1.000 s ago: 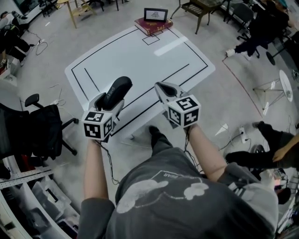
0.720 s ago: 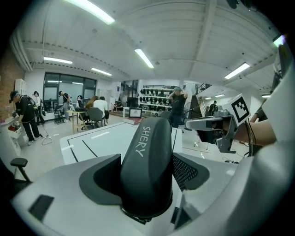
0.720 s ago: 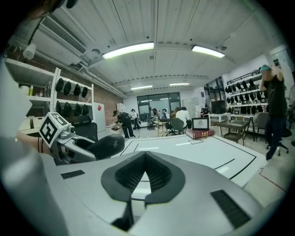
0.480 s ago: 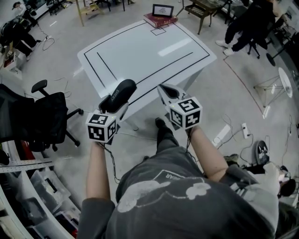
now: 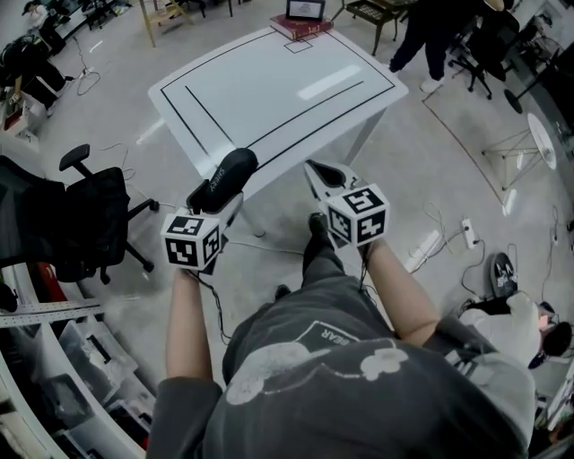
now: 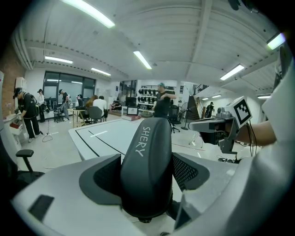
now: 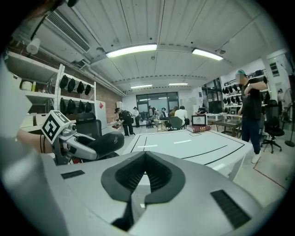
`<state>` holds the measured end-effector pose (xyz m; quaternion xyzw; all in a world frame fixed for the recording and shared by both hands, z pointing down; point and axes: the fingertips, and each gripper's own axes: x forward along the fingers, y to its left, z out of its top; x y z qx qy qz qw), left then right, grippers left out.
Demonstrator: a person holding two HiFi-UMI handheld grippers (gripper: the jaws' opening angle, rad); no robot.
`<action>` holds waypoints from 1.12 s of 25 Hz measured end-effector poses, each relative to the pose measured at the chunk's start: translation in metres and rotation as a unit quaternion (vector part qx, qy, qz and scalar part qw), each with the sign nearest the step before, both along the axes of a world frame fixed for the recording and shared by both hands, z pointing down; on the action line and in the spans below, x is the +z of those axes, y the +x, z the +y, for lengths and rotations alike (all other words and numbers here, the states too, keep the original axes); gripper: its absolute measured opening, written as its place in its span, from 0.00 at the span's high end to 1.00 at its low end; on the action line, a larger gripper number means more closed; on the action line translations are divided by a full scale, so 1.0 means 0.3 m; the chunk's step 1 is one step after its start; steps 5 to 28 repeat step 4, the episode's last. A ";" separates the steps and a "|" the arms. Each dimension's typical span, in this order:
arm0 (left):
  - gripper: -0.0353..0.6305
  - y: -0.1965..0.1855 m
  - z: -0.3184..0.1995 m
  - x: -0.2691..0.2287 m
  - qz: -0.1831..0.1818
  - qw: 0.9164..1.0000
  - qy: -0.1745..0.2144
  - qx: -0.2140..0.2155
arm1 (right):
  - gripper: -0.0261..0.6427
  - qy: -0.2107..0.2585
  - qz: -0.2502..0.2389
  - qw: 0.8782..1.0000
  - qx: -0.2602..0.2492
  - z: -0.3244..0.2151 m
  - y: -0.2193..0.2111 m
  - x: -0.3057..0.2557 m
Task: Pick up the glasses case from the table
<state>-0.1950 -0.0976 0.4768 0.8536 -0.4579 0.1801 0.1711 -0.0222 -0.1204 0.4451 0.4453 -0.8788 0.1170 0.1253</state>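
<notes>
The left hand-held gripper (image 5: 215,199) is clenched on the black glasses case (image 6: 146,161). Its 2 jaws stand wide because the rounded body fills the gap between them. The case lies lengthwise along the jaws with the lettered side up, and its front end juts past the tips. That hold looks secure for carrying. The case is clear of the surface, so the pick-up itself seems done.

The right hand-held gripper (image 5: 318,175) has its jaws pressed together on nothing. It rides level beside the left one, probably because a 1-handed grasp needs no help.

Ahead of both grippers stands the white surface (image 5: 269,81), marked with black lines and bare except at its far end. There a red book (image 5: 300,27) lies with a small framed picture (image 5: 305,9) on top.

To the left of the left hand-held gripper sits a black office chair (image 5: 85,215) on the grey floor (image 5: 430,170). Further off, the room is a busy workshop — people, desks and shelving under strip lights.
</notes>
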 end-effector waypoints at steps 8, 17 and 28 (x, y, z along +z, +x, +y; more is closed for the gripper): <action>0.44 -0.008 0.030 0.009 0.004 1.000 -0.002 0.000 | 0.96 0.004 0.003 1.000 -0.001 0.025 -0.008 -0.007; 0.44 -0.008 0.030 0.009 0.004 1.000 -0.002 0.000 | 0.96 0.004 0.003 1.000 -0.001 0.025 -0.008 -0.007; 0.44 -0.008 0.030 0.009 0.004 1.000 -0.002 0.000 | 0.96 0.004 0.003 1.000 -0.001 0.025 -0.008 -0.007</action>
